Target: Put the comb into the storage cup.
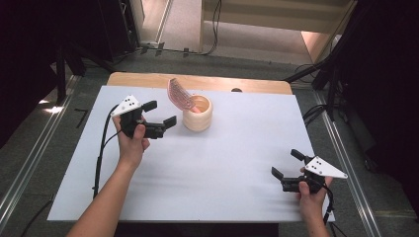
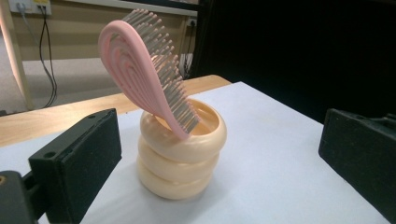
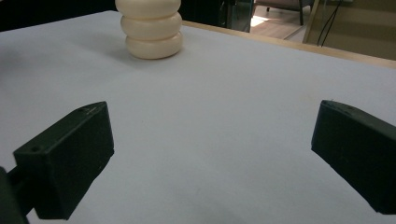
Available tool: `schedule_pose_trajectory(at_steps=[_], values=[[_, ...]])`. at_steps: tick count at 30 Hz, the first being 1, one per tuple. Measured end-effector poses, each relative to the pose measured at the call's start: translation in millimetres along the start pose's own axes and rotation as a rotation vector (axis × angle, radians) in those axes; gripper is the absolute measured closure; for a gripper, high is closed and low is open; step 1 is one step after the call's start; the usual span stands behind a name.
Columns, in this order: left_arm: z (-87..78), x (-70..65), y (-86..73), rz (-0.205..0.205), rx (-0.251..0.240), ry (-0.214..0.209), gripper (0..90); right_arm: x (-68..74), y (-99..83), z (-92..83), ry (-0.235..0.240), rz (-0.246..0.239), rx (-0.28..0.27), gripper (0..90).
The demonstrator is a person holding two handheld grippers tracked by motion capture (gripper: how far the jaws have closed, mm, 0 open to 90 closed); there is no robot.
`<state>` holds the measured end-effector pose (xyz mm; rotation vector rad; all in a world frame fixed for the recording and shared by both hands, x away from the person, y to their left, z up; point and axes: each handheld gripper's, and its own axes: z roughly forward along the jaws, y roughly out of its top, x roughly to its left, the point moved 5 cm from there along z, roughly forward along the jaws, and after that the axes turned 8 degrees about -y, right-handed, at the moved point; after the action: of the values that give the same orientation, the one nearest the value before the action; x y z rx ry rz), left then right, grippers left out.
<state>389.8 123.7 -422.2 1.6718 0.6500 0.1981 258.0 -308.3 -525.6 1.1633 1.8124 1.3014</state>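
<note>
While it waits by the cup: left gripper (image 1: 159, 113) has jaws wide apart, holding nothing.
Right gripper (image 1: 287, 163): jaws wide apart, far off, empty.
Brush (image 2: 148, 70): leans in the cup (image 2: 180, 154) on the table (image 1: 222, 163).

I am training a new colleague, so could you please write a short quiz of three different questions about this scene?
1. True or false: the pink hairbrush lies flat on the table.
2. Which tool is nearer to the cream holder? A) left tool B) right tool
3. Fill in the word: the jaws of both tools are ____.

Key
1. False: the brush stands tilted in the holder, bristle head up.
2. A: the left tool is just beside the holder; the right tool is far off, near the table's near right corner.
3. Open: neither tool holds anything.
</note>
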Motion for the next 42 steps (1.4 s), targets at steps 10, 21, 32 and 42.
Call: schedule_pose_trajectory(at_steps=[10,21,32,42], values=[[-10.1,-9.8,-12.0,0.037,0.026,-0.001,0.0,-0.1,0.0,0.2,-0.002,0.002,0.001,0.0],[-29.4,-13.5,-29.9,0.036,0.028,0.009,0.0,0.0,0.1,-0.3,-0.003,0.001,0.000,0.0],[-51.7,-14.3,-54.1,0.047,0.042,0.029,0.0,0.1,0.2,-0.3,-0.005,-0.002,-0.001,0.0],[-74.5,-10.2,-70.5,0.040,0.038,0.064,0.0,0.0,0.1,-0.7,-0.008,0.008,-0.002,0.0]])
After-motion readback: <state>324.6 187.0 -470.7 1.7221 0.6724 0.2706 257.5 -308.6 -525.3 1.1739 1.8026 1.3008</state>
